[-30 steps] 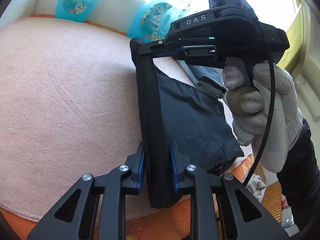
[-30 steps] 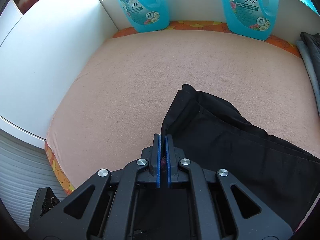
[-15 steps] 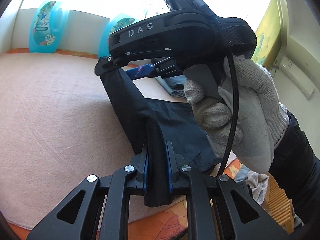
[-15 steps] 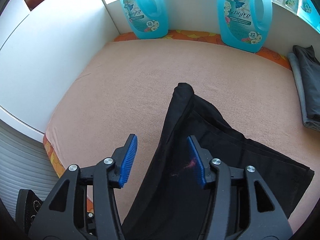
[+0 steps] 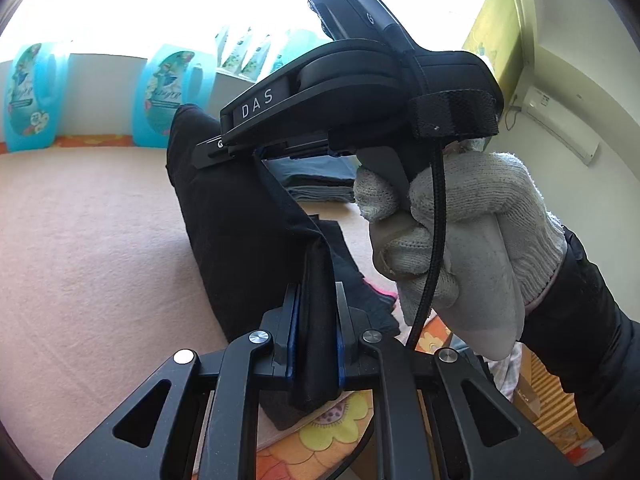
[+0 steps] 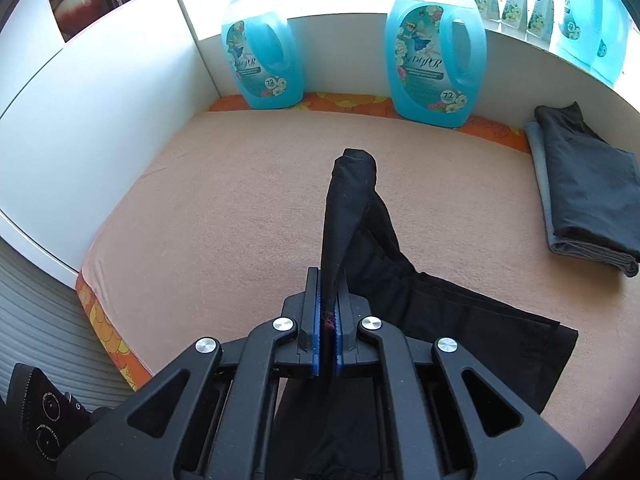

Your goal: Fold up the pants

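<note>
The black pants [image 5: 236,232] lie partly on the pink towel-covered table [image 5: 80,240], with one folded edge lifted. My left gripper [image 5: 316,300] is shut on a thick fold of the black cloth near the table's front edge. The right gripper's body, held by a white-gloved hand [image 5: 460,232], fills the upper right of the left wrist view. In the right wrist view my right gripper [image 6: 328,280] is shut on a raised edge of the pants [image 6: 352,208], and the rest of the cloth trails to the right on the table [image 6: 200,208].
Two large blue detergent bottles [image 6: 262,64] [image 6: 434,60] stand along the back wall. A stack of folded dark and grey garments [image 6: 580,184] lies at the right side. A white wall [image 6: 100,120] bounds the left. An orange flowered cover [image 5: 320,440] shows at the table's front edge.
My right gripper opened half a second ago and has since shut again on the pants edge. Both grippers have lifted the cloth higher off the table.
</note>
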`<state>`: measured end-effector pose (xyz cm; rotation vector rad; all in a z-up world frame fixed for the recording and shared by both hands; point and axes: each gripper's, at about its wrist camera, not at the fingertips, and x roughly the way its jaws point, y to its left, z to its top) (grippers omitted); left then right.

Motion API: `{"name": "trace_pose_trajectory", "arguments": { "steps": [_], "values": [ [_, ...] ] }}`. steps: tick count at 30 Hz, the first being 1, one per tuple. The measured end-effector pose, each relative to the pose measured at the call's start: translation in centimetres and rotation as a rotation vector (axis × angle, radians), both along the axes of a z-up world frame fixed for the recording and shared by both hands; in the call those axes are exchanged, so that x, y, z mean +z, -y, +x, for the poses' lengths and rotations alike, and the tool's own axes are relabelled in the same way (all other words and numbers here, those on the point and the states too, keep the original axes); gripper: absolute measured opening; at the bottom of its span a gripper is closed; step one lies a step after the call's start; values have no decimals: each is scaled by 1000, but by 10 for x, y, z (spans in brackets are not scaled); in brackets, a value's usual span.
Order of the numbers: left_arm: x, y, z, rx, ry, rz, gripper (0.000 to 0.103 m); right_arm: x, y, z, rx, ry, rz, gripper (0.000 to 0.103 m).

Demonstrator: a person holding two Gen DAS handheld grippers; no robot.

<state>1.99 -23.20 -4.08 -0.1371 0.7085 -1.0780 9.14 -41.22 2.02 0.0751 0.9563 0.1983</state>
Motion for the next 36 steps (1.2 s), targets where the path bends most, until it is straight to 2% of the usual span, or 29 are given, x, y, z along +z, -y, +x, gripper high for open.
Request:
{"name": "trace_pose_trajectory", "arguments": {
  "steps": [5,6,10,14,16,21,24,26,28,29,32,36],
  "values": [
    [5,45,-6,-93,11,-2,12,7,63,-28,-116,28,-9,5],
    [13,56,-7,-108,11,1,12,5,77,-33,-142,27,-10,5],
    [11,91,-13,-169,9,26,18,-14,131,-48,-227,7,-7,4],
    [12,94,-18,-213,0,32,24,-43,172,-54,-282,-22,5,4],
    [11,84,-19,-210,11,48,27,-54,187,-55,-294,-22,48,4],
    [-2,58,-14,-127,54,134,27,-65,197,-52,-256,2,75,4],
    [-20,53,-1,-94,-16,161,27,-69,195,-45,-218,12,64,4],
    [-29,58,0,-108,-48,171,27,-78,199,-40,-202,-19,72,4],
    [-34,68,-13,-138,-44,186,27,-82,204,-42,-221,-22,65,5],
    [-38,75,-16,-153,-37,199,27,-83,206,-45,-230,-26,59,10],
    [-47,91,-24,-187,-33,223,27,-76,211,-59,-267,0,17,20],
    [-51,105,-29,-212,-28,229,27,-58,214,-88,-296,53,5,21]
  ]
}}
